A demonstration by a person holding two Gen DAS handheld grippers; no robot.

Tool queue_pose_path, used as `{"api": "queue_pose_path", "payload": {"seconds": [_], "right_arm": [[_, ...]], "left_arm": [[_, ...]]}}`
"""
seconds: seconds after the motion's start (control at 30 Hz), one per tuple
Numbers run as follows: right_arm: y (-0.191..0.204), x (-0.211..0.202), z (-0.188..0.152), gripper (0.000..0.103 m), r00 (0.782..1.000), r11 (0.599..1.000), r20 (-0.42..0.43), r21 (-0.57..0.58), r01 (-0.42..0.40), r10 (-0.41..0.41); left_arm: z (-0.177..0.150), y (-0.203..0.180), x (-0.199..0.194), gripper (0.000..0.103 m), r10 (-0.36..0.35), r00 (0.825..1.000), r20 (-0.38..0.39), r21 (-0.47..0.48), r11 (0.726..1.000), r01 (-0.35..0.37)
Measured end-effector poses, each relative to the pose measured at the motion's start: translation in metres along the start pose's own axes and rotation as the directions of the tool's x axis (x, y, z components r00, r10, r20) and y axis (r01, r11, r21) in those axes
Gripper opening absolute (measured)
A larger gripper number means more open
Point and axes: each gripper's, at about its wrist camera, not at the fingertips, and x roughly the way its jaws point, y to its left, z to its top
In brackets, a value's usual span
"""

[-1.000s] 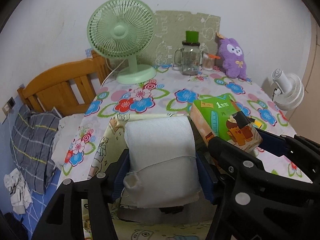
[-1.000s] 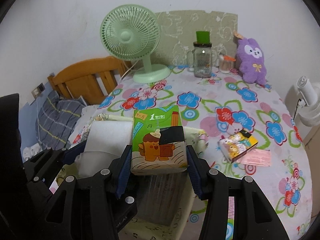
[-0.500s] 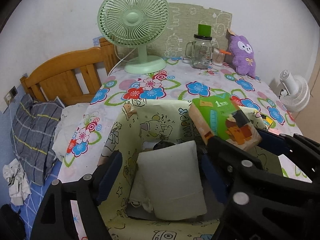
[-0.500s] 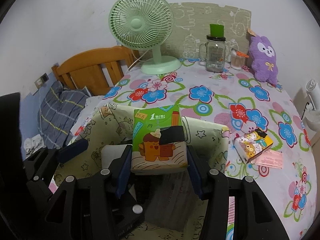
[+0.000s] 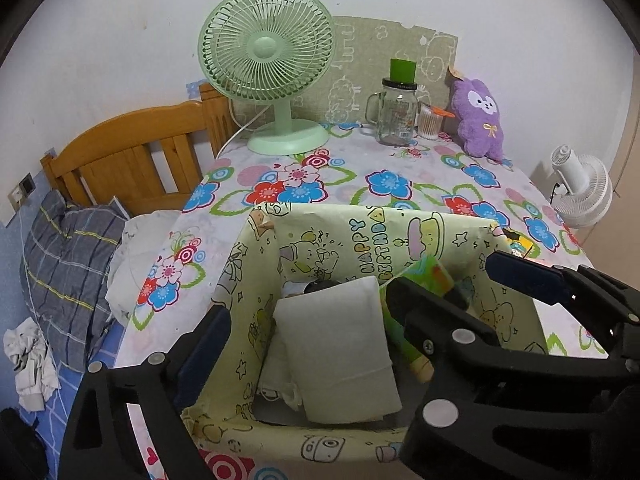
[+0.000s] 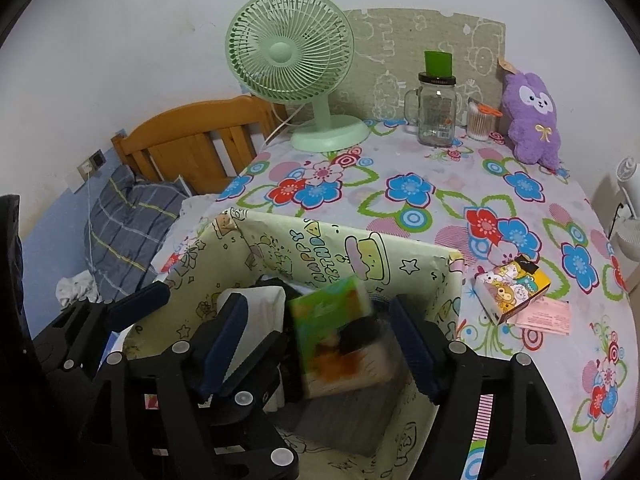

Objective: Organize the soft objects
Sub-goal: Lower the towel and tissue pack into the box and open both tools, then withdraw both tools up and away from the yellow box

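Left wrist view: the left gripper [image 5: 304, 344] hangs over a yellow box [image 5: 400, 236] printed with cartoons and "HAPPY BIRTHDAY". Its jaws have just been opening and stand wide, one blue pad [image 5: 206, 336] outside the box's left wall, the other hidden behind the right gripper [image 5: 448, 280], whose black body crosses the lower right. A white pack [image 5: 340, 356] lies loose inside the box, leaning on the left wall, touched by neither pad. Just right of it, a green pack [image 5: 430, 276] sits tilted in the box, mostly covered by the right gripper's finger. Beyond the box, on the flowered cloth [image 5: 360, 168], stand a green fan [image 5: 268, 48], a glass jar [image 5: 396, 114] with a green cap and a purple plush [image 5: 480, 120] against the wall. A wooden headboard [image 5: 136, 152] and a plaid pillow [image 5: 68, 264] lie left of the table; a white fan [image 5: 580, 190] stands at the right.

Right wrist view: the right gripper [image 6: 320, 340] is over the same box [image 6: 280, 248]. Its jaws have just been opening; the green pack [image 6: 340, 340], blurred and tilted, is between the pads with a gap on each side, inside the box. The white pack [image 6: 260, 300] shows behind the left pad. The left gripper [image 6: 140, 300] reaches in from the left. On the cloth [image 6: 440, 200] right of the box lie a small cartoon pack [image 6: 512, 286] and, touching it, a pink paper [image 6: 546, 316].
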Motion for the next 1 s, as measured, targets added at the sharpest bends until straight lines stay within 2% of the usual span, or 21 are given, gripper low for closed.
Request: {"api": "queue_pose_path", "payload": {"seconds": [0.5, 1.0], "right_arm": [[-0.022, -0.037, -0.002, 0.086, 0.996, 0.998, 0.062, 0.021, 0.059, -0.060], [-0.052, -0.083, -0.001, 0.088, 0.988, 0.995, 0.124, 0.045, 0.090, -0.095]], "left_arm": [[0.006, -0.032, -0.023, 0.101, -0.002, 0.998, 0.056, 0.033, 0.999, 0.001], [0.014, -0.070, -0.053, 0.103, -0.018, 0.992, 0.123, 0.058, 0.998, 0.011]]}}
